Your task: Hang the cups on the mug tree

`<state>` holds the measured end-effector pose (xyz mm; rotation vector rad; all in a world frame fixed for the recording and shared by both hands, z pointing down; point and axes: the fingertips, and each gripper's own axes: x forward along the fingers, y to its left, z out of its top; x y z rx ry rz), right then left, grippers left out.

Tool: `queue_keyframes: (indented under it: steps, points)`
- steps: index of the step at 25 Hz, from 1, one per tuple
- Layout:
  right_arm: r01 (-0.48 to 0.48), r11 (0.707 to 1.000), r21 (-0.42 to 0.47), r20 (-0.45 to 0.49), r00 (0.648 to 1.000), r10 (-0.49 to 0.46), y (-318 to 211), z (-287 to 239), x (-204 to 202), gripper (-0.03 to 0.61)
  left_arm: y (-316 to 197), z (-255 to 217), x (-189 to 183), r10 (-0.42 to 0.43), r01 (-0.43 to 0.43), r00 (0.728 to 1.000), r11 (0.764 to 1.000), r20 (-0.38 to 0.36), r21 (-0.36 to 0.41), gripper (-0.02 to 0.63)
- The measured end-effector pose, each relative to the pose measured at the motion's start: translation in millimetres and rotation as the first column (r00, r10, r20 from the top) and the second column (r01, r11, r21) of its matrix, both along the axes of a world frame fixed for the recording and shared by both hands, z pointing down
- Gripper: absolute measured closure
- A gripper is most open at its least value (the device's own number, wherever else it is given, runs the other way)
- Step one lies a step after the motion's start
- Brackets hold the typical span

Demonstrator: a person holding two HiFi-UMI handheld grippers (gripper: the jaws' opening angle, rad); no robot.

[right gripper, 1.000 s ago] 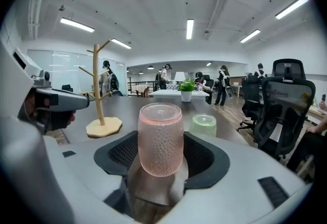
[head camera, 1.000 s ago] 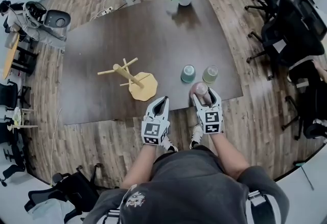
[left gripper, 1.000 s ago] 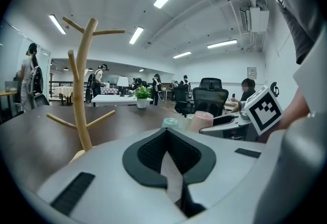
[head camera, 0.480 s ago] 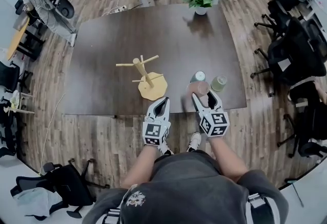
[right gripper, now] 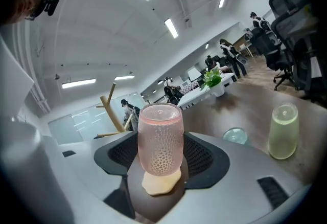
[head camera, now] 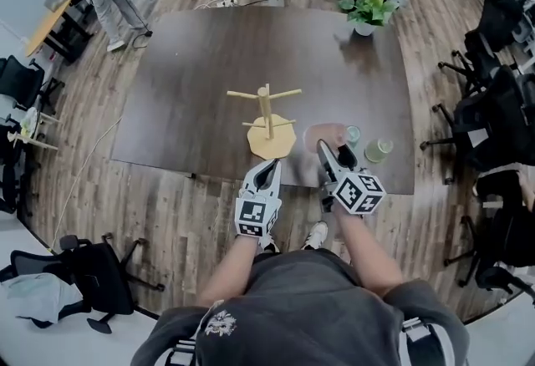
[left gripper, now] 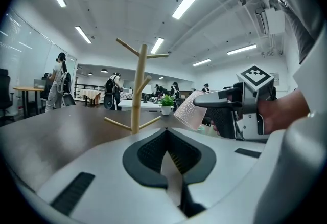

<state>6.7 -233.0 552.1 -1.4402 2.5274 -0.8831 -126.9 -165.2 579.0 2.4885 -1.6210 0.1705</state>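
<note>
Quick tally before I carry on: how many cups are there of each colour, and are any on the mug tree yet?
Pink cup: 1, held in the right claw
Teal cup: 1, standing on the table
Pale green cup: 1, standing on the table
Total: 3 cups, 0 on the mug tree

Dark grey shirt (head camera: 318, 306) with white emblem (head camera: 221, 324) is worn. Left gripper (head camera: 269, 167) and right gripper (head camera: 332, 152) are white-shelled, black-padded, and square-marked nearest the shirt.
</note>
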Motion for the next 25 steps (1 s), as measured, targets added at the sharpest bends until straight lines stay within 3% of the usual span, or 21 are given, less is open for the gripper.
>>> queue_keyframes:
  steps: [6,11,16,25]
  points:
    - [-0.012,0.998,-0.061,0.154,0.988,0.022,-16.1,7.8,-19.9,0.282,3.4,4.1,-32.7,-0.055,0.055,0.998,0.998,-0.001,-0.005,0.614]
    - [-0.018,0.998,-0.062,0.195,0.980,0.030,-28.3,11.0,-33.9,0.281,5.7,5.9,-53.0,-0.093,0.093,0.996,0.996,0.000,-0.009,0.614]
    - [-0.016,0.993,-0.119,0.231,0.972,0.043,-37.4,31.7,-50.9,0.281,4.4,2.6,-66.1,-0.118,0.118,0.993,0.993,0.002,0.002,0.614]
    - [0.038,0.986,-0.165,0.302,0.953,0.014,-41.7,49.2,-74.3,0.282,6.5,3.6,-81.8,-0.140,0.140,0.990,0.990,0.010,-0.005,0.614]
